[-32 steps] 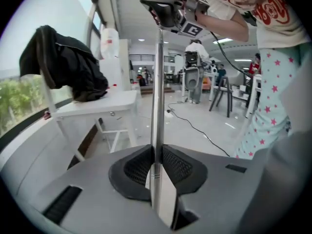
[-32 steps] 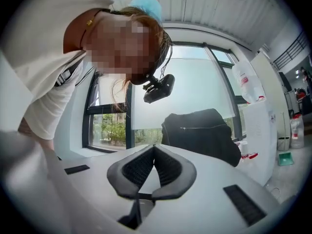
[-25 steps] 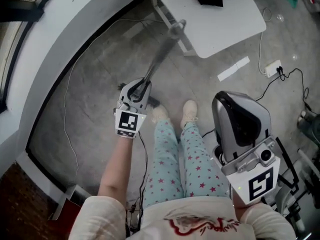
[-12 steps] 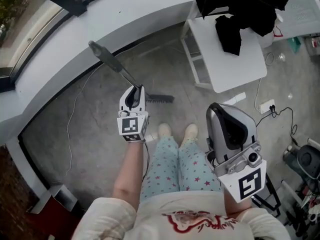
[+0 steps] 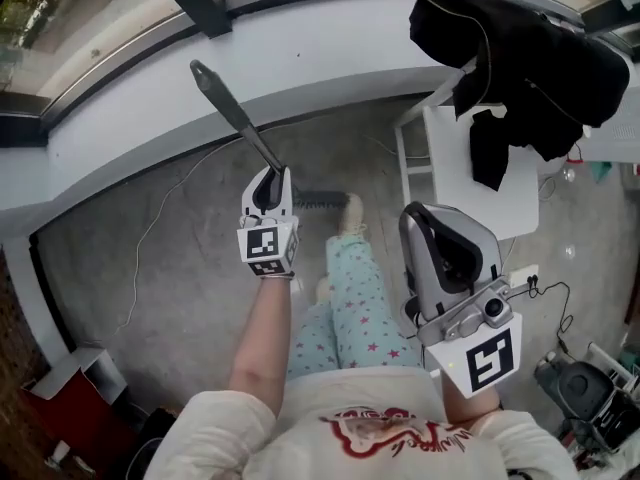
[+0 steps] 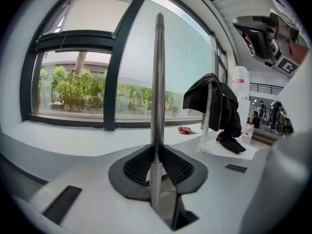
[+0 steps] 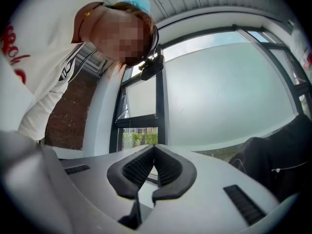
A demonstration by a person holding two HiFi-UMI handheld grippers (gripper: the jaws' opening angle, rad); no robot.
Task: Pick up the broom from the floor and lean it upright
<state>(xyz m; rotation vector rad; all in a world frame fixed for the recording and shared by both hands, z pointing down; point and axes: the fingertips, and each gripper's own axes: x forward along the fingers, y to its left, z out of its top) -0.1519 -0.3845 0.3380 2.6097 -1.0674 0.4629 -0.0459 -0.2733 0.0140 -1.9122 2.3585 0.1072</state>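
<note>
Grey metal runs up through the left gripper [image 5: 272, 180], whose jaws are clamped on the broom [image 5: 232, 116] — the handle slants up toward the white window ledge [image 5: 330, 48], while the dark brush end [image 5: 320, 199] shows just beyond the gripper, near the person's shoe [image 5: 350, 211] over the concrete floor [image 5: 170, 258]. Right gripper [image 5: 437, 230] hovers well apart at the person's other side, jaws together with nothing between them, beside a white tabletop [image 5: 450, 153] draped with black clothing [image 5: 530, 58].
</note>
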